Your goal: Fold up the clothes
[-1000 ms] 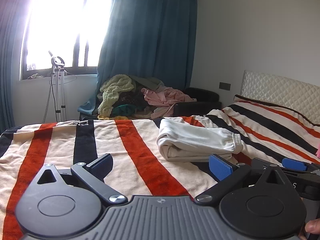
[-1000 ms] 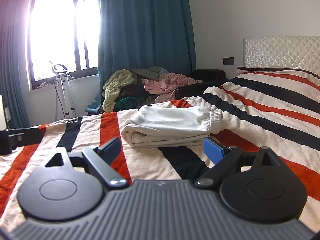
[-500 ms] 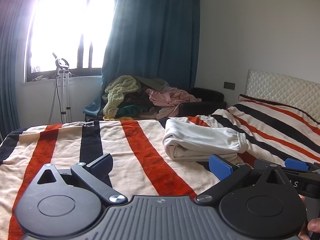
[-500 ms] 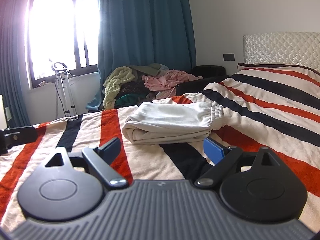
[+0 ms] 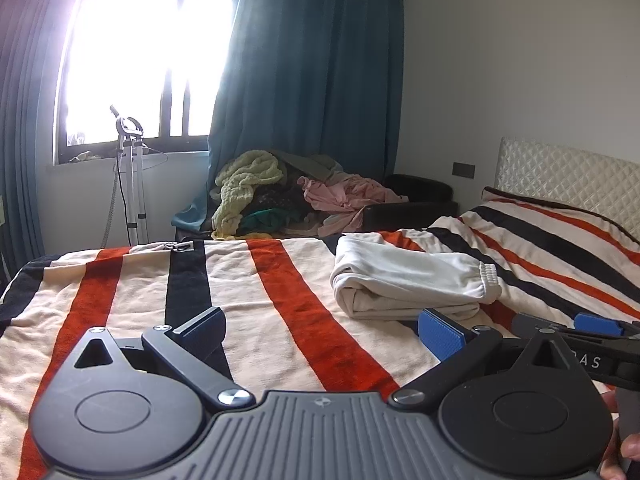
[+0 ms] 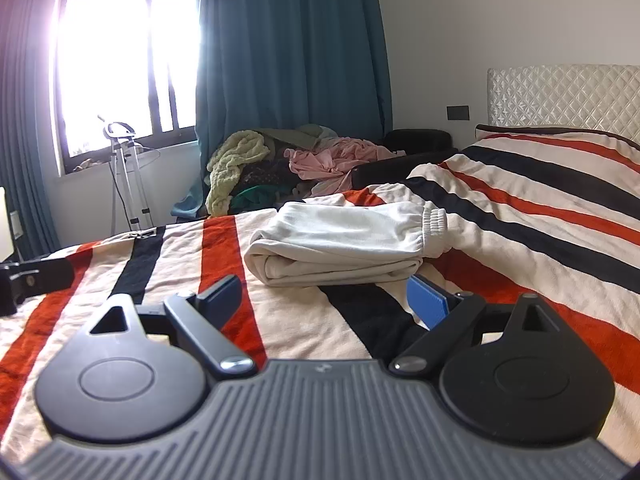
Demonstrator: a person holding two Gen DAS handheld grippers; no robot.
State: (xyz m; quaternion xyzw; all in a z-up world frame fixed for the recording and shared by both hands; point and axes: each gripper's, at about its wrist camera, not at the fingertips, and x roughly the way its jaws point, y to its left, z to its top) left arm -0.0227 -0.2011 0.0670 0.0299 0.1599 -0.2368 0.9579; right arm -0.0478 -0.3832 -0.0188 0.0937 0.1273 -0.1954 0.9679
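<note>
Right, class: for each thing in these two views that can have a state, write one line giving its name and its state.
Left tool: open, holding nothing.
Right tool: open, holding nothing.
White garment: folded, lying on the bed.
Striped blanket: spread flat over the bed.
Clothes pile: unfolded, heaped beyond the bed.
Curtain: drawn aside, window uncovered.

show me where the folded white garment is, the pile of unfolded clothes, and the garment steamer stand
folded white garment (image 6: 340, 240), right wrist view, top layer.
pile of unfolded clothes (image 5: 280, 196), left wrist view, dark middle.
garment steamer stand (image 5: 134, 184), left wrist view, poles.
</note>
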